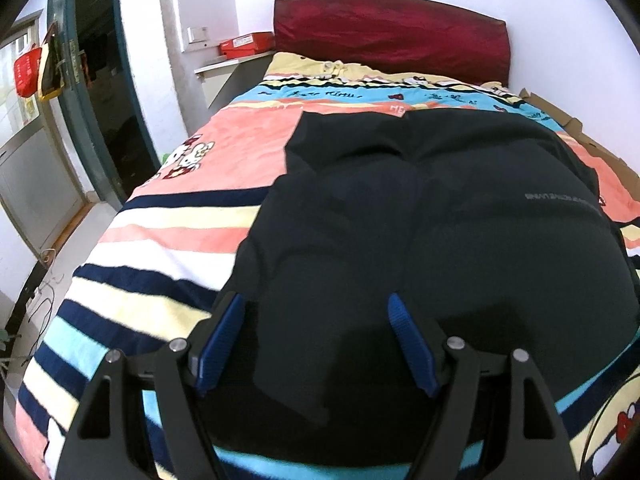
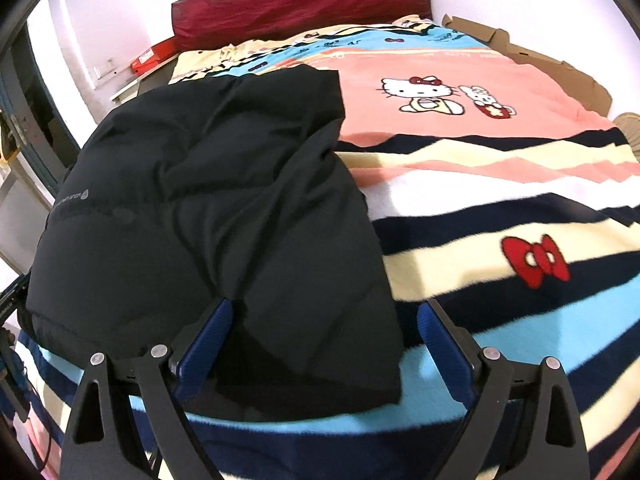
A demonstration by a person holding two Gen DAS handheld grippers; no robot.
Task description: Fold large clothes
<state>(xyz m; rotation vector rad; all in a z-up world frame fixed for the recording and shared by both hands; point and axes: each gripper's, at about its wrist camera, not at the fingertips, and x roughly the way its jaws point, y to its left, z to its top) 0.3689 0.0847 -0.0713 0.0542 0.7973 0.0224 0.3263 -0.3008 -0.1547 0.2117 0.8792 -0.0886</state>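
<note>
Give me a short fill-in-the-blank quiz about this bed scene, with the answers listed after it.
1. The puffy jacket lying on the striped blanket is ____ in colour.
2. Both the left tongs and right tongs are ____, gripping nothing.
3. The headboard is dark ____.

Answers: black; open; red

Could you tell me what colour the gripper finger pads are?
Blue finger pads, clearest in the right wrist view.
</note>
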